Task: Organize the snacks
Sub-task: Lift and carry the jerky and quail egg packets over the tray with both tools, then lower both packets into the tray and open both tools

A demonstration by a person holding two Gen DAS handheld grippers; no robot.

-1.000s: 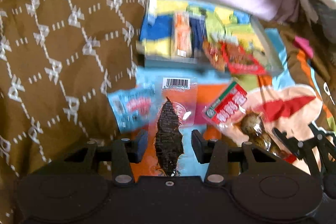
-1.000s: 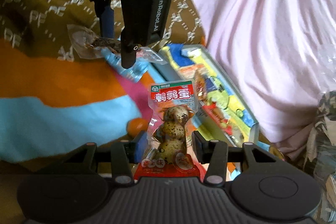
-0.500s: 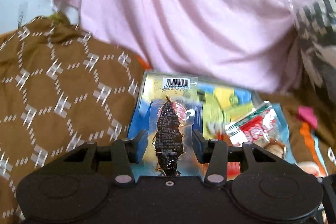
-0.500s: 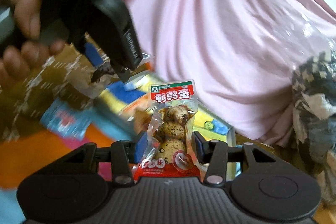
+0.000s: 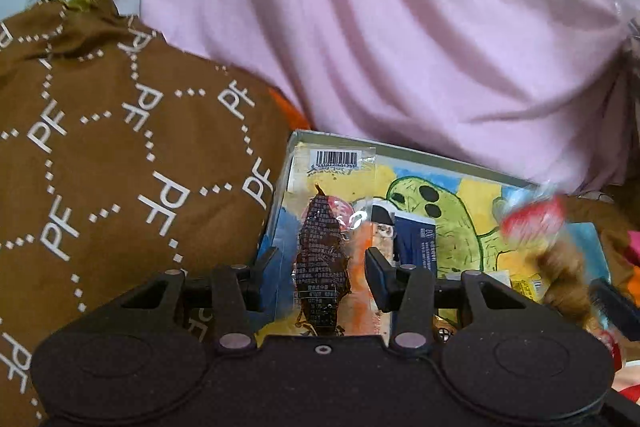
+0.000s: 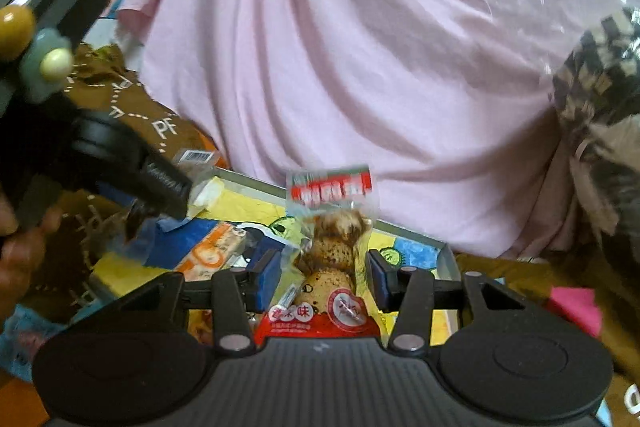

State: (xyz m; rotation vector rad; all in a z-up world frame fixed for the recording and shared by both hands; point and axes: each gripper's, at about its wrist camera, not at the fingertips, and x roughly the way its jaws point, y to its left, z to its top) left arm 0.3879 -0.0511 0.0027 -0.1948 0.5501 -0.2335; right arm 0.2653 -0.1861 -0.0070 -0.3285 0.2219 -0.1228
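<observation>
While I watch the left wrist view, my left hand-held gripper [image 5: 322, 273] sits low in the centre of the frame with a clear packet of dark dried snack [image 5: 322, 259] standing between its fingers. The pads look set apart from the packet's sides, so I cannot tell whether it is clamped or merely resting there. The packet's barcode end points up toward the middle of the frame. Behind it lies a shallow tray [image 5: 400, 149] with a bright cartoon lining, and a dark blue packet [image 5: 414, 243] lies inside, just right of the fingers. Brown patterned cloth [image 5: 120, 167] fills the left side, and pink fabric [image 5: 380, 27] spans the top.

In the right wrist view, my right hand-held gripper [image 6: 322, 281] holds a red-topped pack of speckled quail eggs [image 6: 330, 255] upright at lower centre, its blue pads [image 6: 266, 277] standing just off the pack's sides; the grip is again unclear to me. The pack's upper end is blurred. The same tray [image 6: 444, 259] sits behind, with an orange packet [image 6: 218, 251] in it at centre left. A pink sticky pad [image 6: 574, 309] lies at the right edge. The left gripper's body shows dark at the left of this frame.
</observation>
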